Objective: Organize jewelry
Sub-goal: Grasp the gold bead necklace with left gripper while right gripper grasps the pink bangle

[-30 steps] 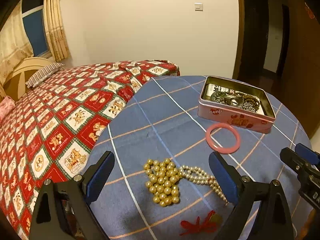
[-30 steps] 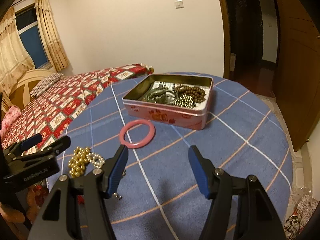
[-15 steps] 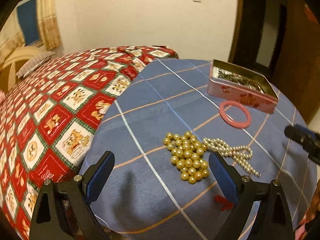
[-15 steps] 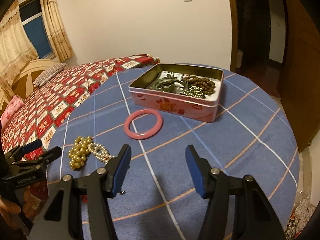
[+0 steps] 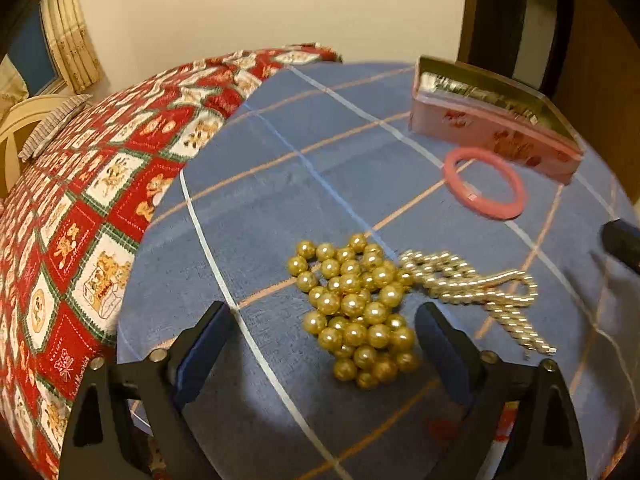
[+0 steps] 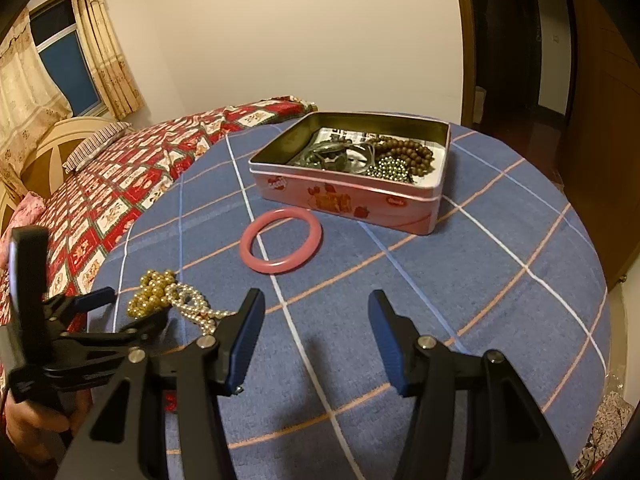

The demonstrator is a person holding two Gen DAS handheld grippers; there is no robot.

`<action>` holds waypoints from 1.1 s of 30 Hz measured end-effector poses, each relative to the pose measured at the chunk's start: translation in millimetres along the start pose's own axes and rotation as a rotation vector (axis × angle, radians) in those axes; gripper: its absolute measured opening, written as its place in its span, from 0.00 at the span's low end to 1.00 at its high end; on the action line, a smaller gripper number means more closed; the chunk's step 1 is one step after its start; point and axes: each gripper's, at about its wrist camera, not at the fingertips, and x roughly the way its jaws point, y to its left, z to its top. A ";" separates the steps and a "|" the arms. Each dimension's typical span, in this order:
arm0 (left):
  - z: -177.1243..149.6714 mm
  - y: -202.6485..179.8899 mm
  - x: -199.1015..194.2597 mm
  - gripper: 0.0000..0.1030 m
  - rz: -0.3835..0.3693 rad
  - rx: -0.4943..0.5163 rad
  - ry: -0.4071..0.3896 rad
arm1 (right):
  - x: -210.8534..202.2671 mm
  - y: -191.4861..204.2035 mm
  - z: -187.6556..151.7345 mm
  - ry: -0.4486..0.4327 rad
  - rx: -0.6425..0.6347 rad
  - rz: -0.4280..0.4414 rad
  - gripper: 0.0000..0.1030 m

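Gold bead heap (image 5: 356,306): loose on the blue cloth, near edge, between the left gripper (image 5: 320,344) jaws.
Left gripper: wide, closing slightly, holding nothing.
Right gripper (image 6: 316,338): half open, empty.
Tin (image 6: 348,196): far right.
Risk: beads may slip out and snag the pearl strand (image 5: 476,284) touching them.

Black gripper (image 6: 316,332), blue pads (image 6: 246,338)

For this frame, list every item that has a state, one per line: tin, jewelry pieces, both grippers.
Tin: open, no lid, holding beads and other jewelry.
Pink bangle: flat on the cloth, outside the tin.
Gold beads: heaped on the cloth, between the left gripper's fingers, untouched.
Pearl strand: loose beside the gold beads.
Left gripper: open.
Right gripper: open, empty.
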 end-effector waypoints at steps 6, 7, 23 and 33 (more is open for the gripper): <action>0.0 5.7 -5.2 0.39 0.034 0.039 -0.065 | 10.9 -4.7 4.8 0.020 0.004 0.000 0.56; 0.0 9.7 -6.2 0.30 0.012 0.037 -0.076 | 13.9 -4.2 6.8 0.022 0.003 0.002 0.56; 18.2 45.5 -23.2 0.10 -0.208 -0.082 -0.174 | 78.2 15.4 43.9 0.112 -0.058 -0.045 0.49; 12.8 35.2 -9.6 0.35 -0.205 -0.021 -0.097 | 92.3 33.1 41.8 0.123 -0.184 -0.155 0.12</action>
